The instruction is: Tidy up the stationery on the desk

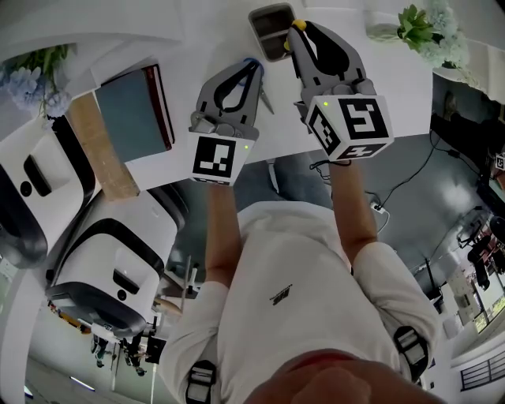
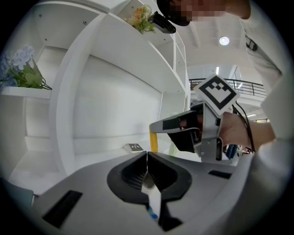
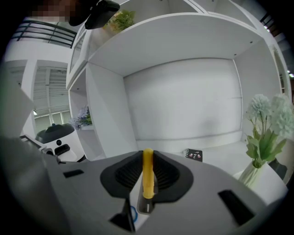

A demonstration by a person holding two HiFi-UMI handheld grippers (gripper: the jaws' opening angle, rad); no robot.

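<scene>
**A:** Head view first. The right gripper (image 1: 297, 28) is clamped on a slim yellow pen (image 1: 298, 25), and its tip is at the right rim of the grey open-topped rectangular box (image 1: 254, 24) on the white desk (image 1: 387, 83).

**B:** The left gripper (image 1: 252, 65) hangs just beside it, lower in the picture. A dark teal book with a red edge (image 1: 134, 110) lies well off to its left.

**A:** Left gripper view now. The left gripper (image 2: 147, 158) has its jaws pressed together at the tips, with nothing between them that I can see.

**B:** Beyond them is the right gripper (image 2: 155, 128), with the yellow pen (image 2: 154, 143) poking down out of it. There's a small black card (image 2: 134, 147) on the desk behind.

**A:** Right gripper view. The right gripper (image 3: 148, 158) is closed partway, squeezing the yellow pen (image 3: 147, 176), which stands upright between the pads.

**B:** The same black card (image 3: 194, 155) lies ahead, and there are pale flowers in a glass vase (image 3: 264, 124) at the right.
</scene>
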